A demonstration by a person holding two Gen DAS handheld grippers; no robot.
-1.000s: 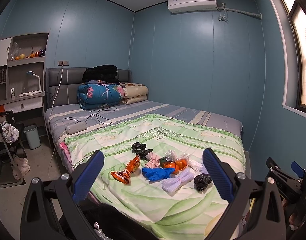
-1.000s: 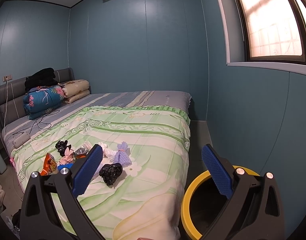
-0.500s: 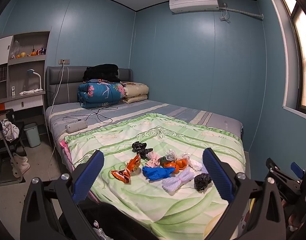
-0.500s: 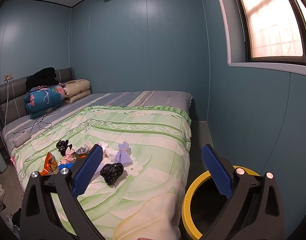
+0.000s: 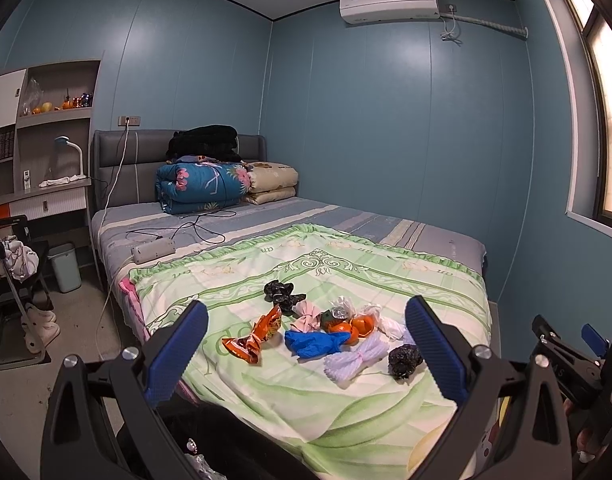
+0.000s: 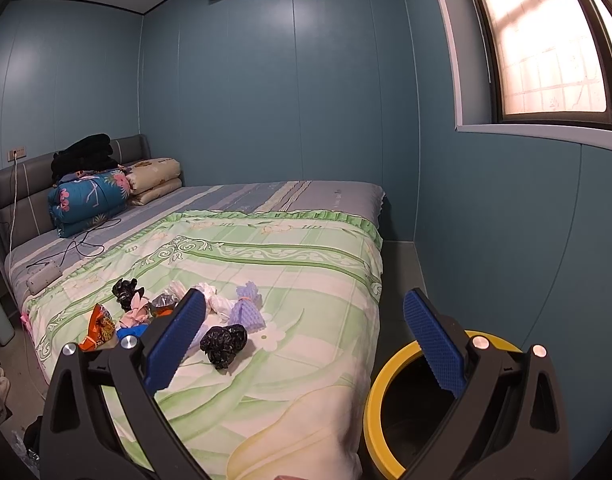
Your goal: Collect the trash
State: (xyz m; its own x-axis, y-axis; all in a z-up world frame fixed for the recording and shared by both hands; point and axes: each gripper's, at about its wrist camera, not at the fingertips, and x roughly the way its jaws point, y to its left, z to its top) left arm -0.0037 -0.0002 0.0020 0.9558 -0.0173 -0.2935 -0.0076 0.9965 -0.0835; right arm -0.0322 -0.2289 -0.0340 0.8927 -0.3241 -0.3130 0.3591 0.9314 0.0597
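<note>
Several pieces of trash lie bunched on the green quilt: an orange wrapper, a blue glove, a white foam net, a black crumpled bag, orange peel and a second black bag. My left gripper stands open in front of the pile, holding nothing. My right gripper is open too and empty, hovering over the bed's right edge, with the black crumpled bag and a purple foam net near its left finger. A yellow-rimmed bin stands on the floor, below the right finger.
Folded bedding and a power strip with cables lie toward the headboard. A small pale bin, a desk with a lamp and a chair stand left of the bed. The blue wall and a window close the right side.
Both views have shifted slightly, with the scene drifting a little right and down in frame. The trash has not moved and both grippers stay open.
</note>
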